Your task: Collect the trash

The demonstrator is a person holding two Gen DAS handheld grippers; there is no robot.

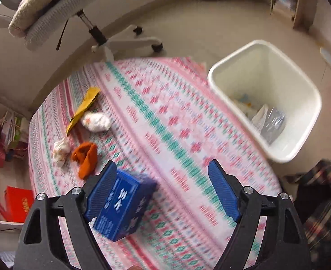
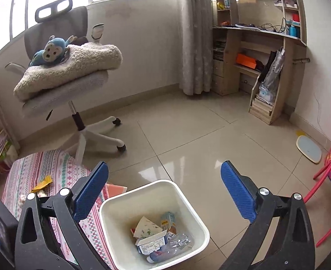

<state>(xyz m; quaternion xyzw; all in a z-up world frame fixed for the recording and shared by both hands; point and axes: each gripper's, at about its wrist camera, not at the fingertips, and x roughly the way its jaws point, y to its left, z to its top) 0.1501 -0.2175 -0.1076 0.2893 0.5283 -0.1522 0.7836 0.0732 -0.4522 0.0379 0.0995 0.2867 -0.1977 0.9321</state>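
Covering most of the left wrist view, a patterned pink, white and green cloth point(image 1: 165, 117) lies spread over the low surface, with tiled floor point(image 2: 188, 135) beyond it. On the far left stands a grey office chair point(image 2: 59, 51) carrying a folded cream blanket point(image 2: 75, 65) and a blue monkey toy point(image 2: 50, 50). A white waste bin point(image 1: 275, 144) sits on the floor just beside the cloth's right edge, already holding cartons, paper and clear plastic. Both pairs of tongs stand wide open: the right tongs point(image 2: 165, 193) hang empty above the bin, while the left tongs point(image 1: 163, 189) have a blue box point(image 1: 122, 207) lying against the left pad, tilted and blurred, well apart from the right pad, so not gripped. Farther left on the cloth lie an orange scrap point(image 1: 85, 157), two crumpled white tissues point(image 1: 96, 121) point(image 1: 60, 151) and a yellow wrapper point(image 1: 84, 105), all close together.
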